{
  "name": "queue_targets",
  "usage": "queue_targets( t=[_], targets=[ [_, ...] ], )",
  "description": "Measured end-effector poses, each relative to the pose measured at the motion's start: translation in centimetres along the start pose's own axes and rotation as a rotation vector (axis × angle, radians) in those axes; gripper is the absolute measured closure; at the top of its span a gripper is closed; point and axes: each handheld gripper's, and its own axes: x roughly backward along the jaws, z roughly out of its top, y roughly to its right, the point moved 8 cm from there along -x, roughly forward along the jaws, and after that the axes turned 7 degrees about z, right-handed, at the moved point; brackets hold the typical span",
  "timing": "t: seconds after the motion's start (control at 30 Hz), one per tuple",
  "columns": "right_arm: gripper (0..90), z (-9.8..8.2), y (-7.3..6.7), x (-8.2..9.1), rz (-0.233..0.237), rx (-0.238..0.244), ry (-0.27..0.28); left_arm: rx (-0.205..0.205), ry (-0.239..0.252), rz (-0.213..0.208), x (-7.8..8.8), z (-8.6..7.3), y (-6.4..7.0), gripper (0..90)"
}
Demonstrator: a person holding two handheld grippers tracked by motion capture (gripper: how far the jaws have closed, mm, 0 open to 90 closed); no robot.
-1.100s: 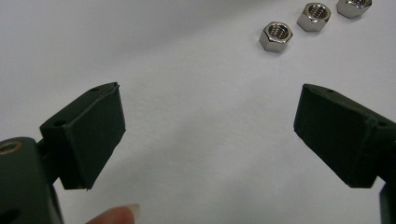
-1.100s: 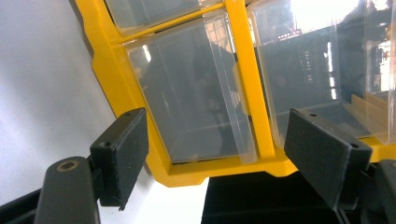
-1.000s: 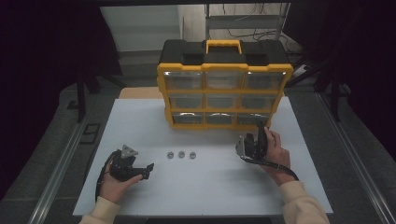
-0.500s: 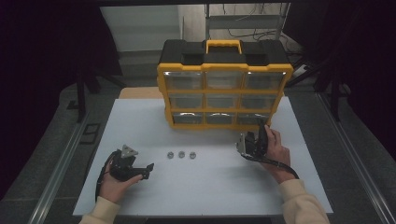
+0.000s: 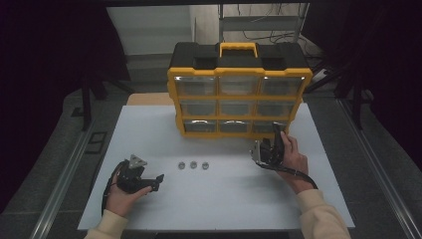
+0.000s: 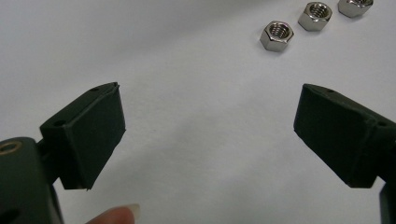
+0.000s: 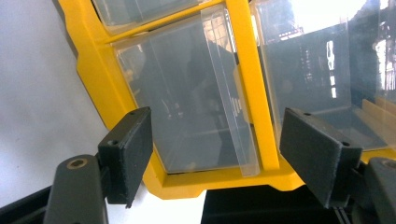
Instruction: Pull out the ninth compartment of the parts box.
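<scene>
The right gripper [image 5: 273, 130] is held just in front of the bottom-right drawer [image 7: 187, 107] of the yellow organiser box [image 5: 239, 89]. Its jaws stand wide, have just been closing a little, and have nothing between the pads; the drawer's clear pull tab [image 7: 229, 88] sits in the gap ahead of them, untouched. The step in hand appears to be the approach to that drawer. The next move likely calls for advancing the jaws either side of the tab, closing on it, and drawing straight outward so the box does not shift.

The left gripper [image 5: 160, 179] rests low on the table near the person's edge, jaws open and empty. Three steel nuts [image 5: 193, 165] lie in a short row on the table [image 5: 149, 129], between the two grippers and near the left one; they are presumably meant for the drawer.

The table is white, matt and otherwise bare. The box stands upright at the far side, black handle section on top. The surrounding room is dark; a metal frame and cables show behind.
</scene>
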Motion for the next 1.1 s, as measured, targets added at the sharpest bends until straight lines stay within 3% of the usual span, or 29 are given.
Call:
queue_targets(
  t=[0.57, 0.6, 0.63, 0.73, 0.8, 1.1],
  targets=[
    [30.0, 0.0, 0.3, -0.7, -0.005, 0.008, -0.011, 0.0, -0.001, 0.0, 0.0, 0.0, 0.0, 9.1],
    [30.2, 0.1, 0.2, -0.7, -0.009, -0.013, -0.007, 0.0, -0.001, 0.0, 0.0, 0.0, -0.1, 9.0],
    [30.4, 0.1, 0.4, -0.8, -0.007, 0.009, -0.01, 0.001, -0.001, 0.0, 0.0, 0.0, -0.1, 9.0],
    [31.1, 0.2, 0.2, -0.9, -0.005, -0.009, -0.006, 0.005, 0.001, 0.0, 0.0, 0.0, -0.1, 9.1],
    [31.7, 0.2, 0.3, -1.0, -0.002, 0.012, -0.011, 0.005, 0.001, 0.001, 0.0, 0.0, -0.1, 9.1],
    [34.4, 0.3, 0.2, -1.4, 0.001, 0.005, -0.012, 0.003, -0.001, 0.002, 0.0, -0.1, -0.2, 9.1]
  ],
)
